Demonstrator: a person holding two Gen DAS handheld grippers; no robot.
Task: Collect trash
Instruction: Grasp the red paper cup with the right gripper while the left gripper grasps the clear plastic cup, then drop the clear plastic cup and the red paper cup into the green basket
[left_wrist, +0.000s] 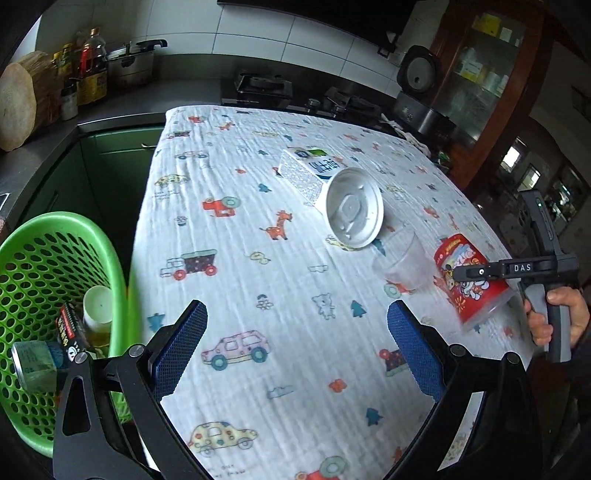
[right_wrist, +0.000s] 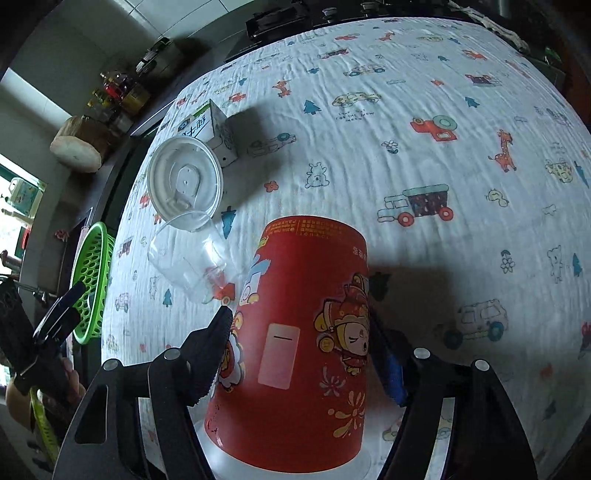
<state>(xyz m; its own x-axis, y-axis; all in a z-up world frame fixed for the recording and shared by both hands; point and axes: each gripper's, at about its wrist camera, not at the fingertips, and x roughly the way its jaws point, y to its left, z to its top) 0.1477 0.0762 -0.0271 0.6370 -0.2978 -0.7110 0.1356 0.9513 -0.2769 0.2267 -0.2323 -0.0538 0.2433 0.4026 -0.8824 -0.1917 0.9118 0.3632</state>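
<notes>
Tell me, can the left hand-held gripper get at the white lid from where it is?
Probably yes: the left hand-held gripper is open and empty, and only bare tablecloth lies between it and the white lid.

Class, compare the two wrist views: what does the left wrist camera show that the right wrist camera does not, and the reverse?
Left wrist only: trash already lying inside the green basket, and the left gripper open over bare cloth.

Right wrist only: the right gripper with its fingers against the red cup's sides.

Both: the red cup, clear plastic cup, white lid, milk carton and the basket.
</notes>
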